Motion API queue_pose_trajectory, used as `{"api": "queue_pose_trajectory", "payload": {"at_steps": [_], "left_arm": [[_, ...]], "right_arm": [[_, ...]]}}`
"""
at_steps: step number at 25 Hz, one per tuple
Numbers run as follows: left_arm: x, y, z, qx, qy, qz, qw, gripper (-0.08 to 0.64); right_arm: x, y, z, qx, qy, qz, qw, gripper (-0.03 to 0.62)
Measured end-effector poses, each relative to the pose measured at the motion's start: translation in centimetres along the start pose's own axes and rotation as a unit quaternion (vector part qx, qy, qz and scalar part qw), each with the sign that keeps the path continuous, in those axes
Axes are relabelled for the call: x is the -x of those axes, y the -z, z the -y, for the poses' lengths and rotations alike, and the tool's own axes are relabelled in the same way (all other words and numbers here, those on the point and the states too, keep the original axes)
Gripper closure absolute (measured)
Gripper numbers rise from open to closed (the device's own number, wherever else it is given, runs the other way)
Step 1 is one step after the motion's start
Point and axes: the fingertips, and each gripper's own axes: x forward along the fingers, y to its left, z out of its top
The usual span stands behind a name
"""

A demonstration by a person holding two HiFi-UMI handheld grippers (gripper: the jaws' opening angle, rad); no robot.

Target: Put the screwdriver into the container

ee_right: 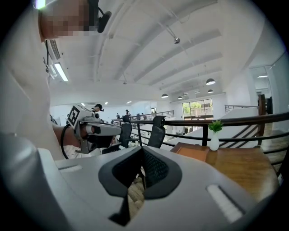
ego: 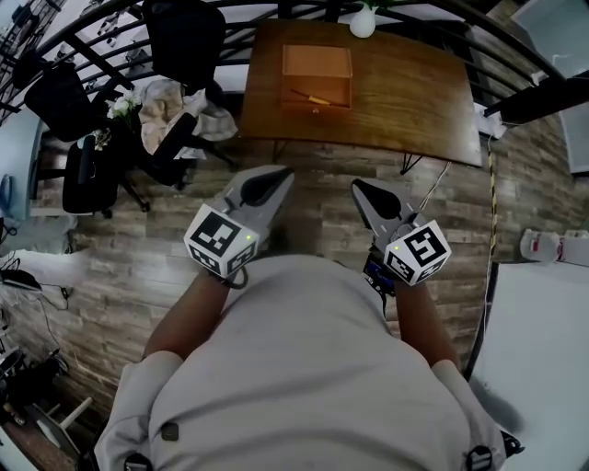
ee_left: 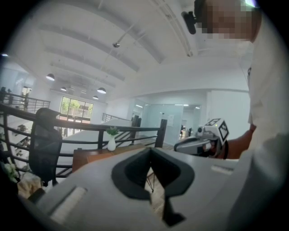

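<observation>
Across the wood floor stands a brown table (ego: 405, 101) bearing a shallow orange-brown wooden container (ego: 317, 64). A thin yellow-handled screwdriver (ego: 313, 97) lies at the container's near part; whether it rests inside I cannot tell. My left gripper (ego: 276, 175) and right gripper (ego: 361, 187) are held side by side in front of my body, well short of the table. Both point toward it, with jaws closed and nothing between them. In the left gripper view the pads meet at the left gripper (ee_left: 150, 155). In the right gripper view the right gripper (ee_right: 142, 155) is likewise closed, and the container (ee_right: 194, 151) lies ahead to the right.
A white vase (ego: 363, 20) stands at the table's far edge by a black railing (ego: 120, 37). Office chairs (ego: 184, 37), one draped with cloth (ego: 175, 110), crowd the left. A white table (ego: 543, 350) sits at the right, and a cable (ego: 488, 212) runs along the floor.
</observation>
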Motion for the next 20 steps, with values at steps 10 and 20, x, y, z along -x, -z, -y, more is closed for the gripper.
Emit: {"api": "queue_pose_trajectory", "payload": {"at_steps": [10, 20], "left_arm": [[-2.3, 3.0, 8.4, 0.009, -0.007, -0.011, 0.9999, 0.555], [-2.2, 5.6, 14.9, 0.006, -0.010, -0.023, 0.9997, 0.555]], "right_arm": [[7.2, 3.6, -1.1, 0.006, -0.032, -0.015, 0.999, 0.584], [12.5, 6.4, -2.9, 0.002, -0.046, -0.021, 0.999, 0.584]]}}
